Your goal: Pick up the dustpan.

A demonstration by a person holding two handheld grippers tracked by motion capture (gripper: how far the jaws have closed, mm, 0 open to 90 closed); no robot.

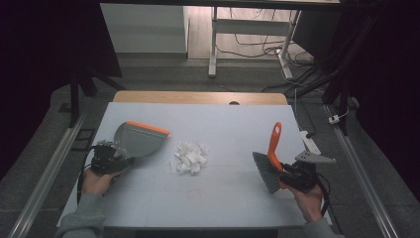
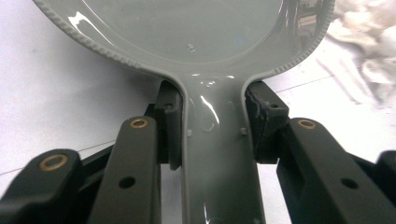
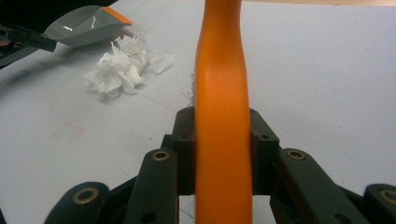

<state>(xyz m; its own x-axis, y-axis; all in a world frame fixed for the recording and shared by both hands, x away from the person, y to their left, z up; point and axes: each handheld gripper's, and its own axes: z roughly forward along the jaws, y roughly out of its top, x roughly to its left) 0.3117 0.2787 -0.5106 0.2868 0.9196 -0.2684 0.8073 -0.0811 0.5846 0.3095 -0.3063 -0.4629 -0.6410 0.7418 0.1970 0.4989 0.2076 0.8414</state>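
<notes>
Loose pile of white crumpled paper scraps (image 1: 188, 157): near mid-table, light, soft, easily scattered; best swept, not pinched.

Left of pile, just beside: grey plastic dustpan with orange lip (image 1: 140, 139), rigid and smooth, handle clamped in left gripper (image 1: 115, 157), lip facing pile.

Right of pile, well apart: grey-bristled brush with orange plastic handle (image 1: 270, 161), handle clamped in right gripper (image 1: 288, 174), flexible bristles facing pile.

we see a white table (image 1: 218, 198) with a wooden strip along its far edge. a small heap of crumpled white paper scraps (image 1: 188, 157) lies directly on it near the middle, with faint grid lines marking the surface.
</notes>
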